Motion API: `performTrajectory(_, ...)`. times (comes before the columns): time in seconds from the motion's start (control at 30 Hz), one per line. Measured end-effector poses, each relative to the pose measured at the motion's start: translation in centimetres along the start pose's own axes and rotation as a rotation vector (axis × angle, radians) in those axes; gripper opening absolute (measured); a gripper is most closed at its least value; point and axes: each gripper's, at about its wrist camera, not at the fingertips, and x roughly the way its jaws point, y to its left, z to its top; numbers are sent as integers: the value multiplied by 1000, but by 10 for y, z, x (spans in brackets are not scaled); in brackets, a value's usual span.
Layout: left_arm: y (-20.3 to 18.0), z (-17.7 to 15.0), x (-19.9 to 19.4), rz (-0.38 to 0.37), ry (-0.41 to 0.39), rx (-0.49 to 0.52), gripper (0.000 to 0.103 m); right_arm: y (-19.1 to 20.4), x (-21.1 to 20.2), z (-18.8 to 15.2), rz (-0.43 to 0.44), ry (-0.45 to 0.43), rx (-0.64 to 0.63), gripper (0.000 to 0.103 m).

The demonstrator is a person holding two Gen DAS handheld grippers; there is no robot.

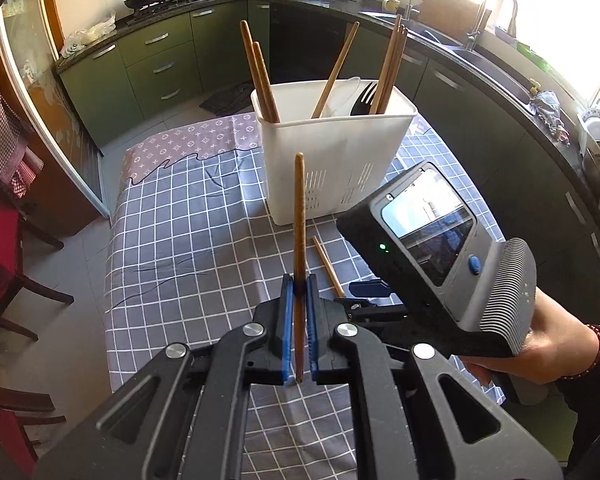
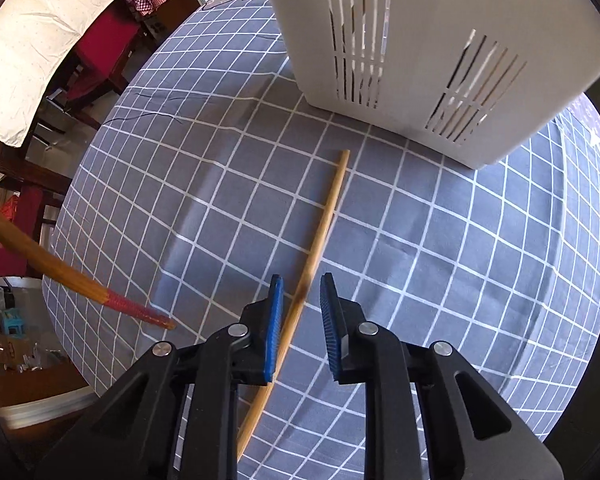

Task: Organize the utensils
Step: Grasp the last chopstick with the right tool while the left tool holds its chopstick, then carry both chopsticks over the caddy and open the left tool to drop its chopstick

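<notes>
My left gripper (image 1: 299, 280) is shut on a dark brown chopstick (image 1: 299, 208), which stands upright above the table in front of the white utensil holder (image 1: 332, 160). The holder has several chopsticks, a fork (image 1: 370, 94) and a white spoon in it. In the right wrist view the same held chopstick (image 2: 72, 276) shows at the left with its red tip. My right gripper (image 2: 302, 280) points down at the table, open. A light wooden chopstick (image 2: 328, 208) lies flat between its blue pads (image 2: 275, 320), nearer the left one and not squeezed. The holder's slotted wall (image 2: 420, 60) stands just beyond.
The grey checked tablecloth (image 1: 188, 240) covers a small table whose left edge drops to the floor. Red chairs (image 1: 4, 264) stand to the left. Green cabinets and a dark counter with a sink (image 1: 480, 52) wrap around behind. A hand (image 1: 556, 348) holds the right gripper's body.
</notes>
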Motion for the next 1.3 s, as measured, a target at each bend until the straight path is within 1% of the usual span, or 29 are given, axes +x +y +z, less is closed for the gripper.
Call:
performTrajectory(0.23,4,-4,1,-18,-7,-3,6,10,9,12,-63,30,-7,19)
performTrajectory(0.3,5,-5,1,-22,-4,-5,6,15,12,16,-92,31,-20,12)
performTrajectory(0.33,6,-5,1,-24,-3,-5,6,16,14,16,-101,31,-26,11)
performTrajectory(0.43,6,-6,2,-31,0,-6,6,14,17,14,-81,30,-12,8)
performTrajectory(0.57,6,-6,3,-32,5,-3,6,6,7,6,-63,-4,-12,7)
performTrajectory(0.67,6,-7,4,-32,7,1,6,2,-19,-3,-63,-74,-17,7)
performTrajectory(0.8,4,-8,4,-35,6,6,6,-1,-68,-19,-45,-200,-12,7)
performTrajectory(0.93,1,-9,4,-36,3,10,6,-9,-117,-49,-38,-340,1,7)
performTrajectory(1.03,-1,-9,4,-37,1,14,6,-18,-144,-72,-41,-428,17,7)
performTrajectory(1.13,-3,-11,2,-36,-9,20,6,-23,-159,-88,-44,-485,32,7)
performTrajectory(1.3,-8,-17,-3,-13,-43,57,6,-26,-169,-110,-44,-530,34,7)
